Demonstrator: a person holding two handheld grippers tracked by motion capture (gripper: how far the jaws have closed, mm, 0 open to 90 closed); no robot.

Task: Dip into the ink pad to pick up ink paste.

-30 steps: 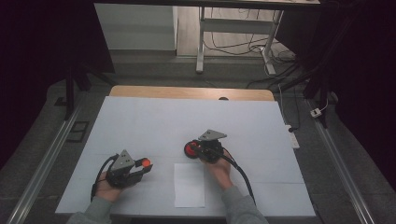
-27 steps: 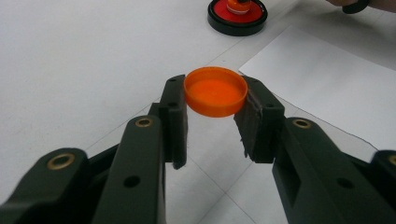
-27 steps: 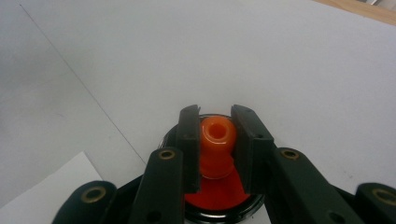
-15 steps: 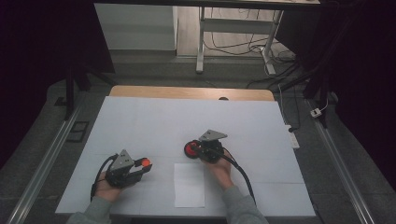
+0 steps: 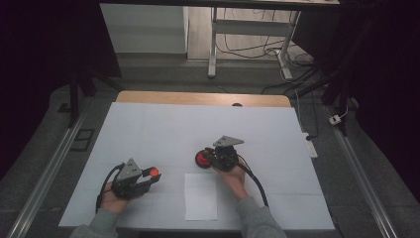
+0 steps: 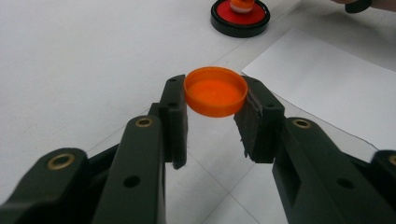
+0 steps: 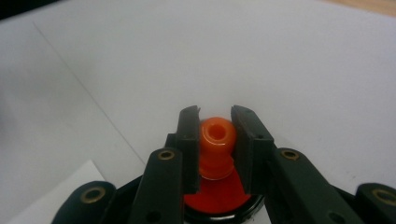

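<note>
Left claw (image 6: 212, 109) clamped on orange cap (image 6: 215, 91), held just above desk (image 5: 163, 129) at seven o'clock. Right claw (image 7: 215, 149) closed on orange nozzle (image 7: 217, 140) of red-and-black disc (image 5: 202, 158), near centre, beside paper sheet (image 5: 200, 196).

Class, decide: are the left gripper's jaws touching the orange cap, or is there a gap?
Touching. The left gripper view shows the orange cap pinched between both pads of the left gripper, with no gap on either side.
</note>
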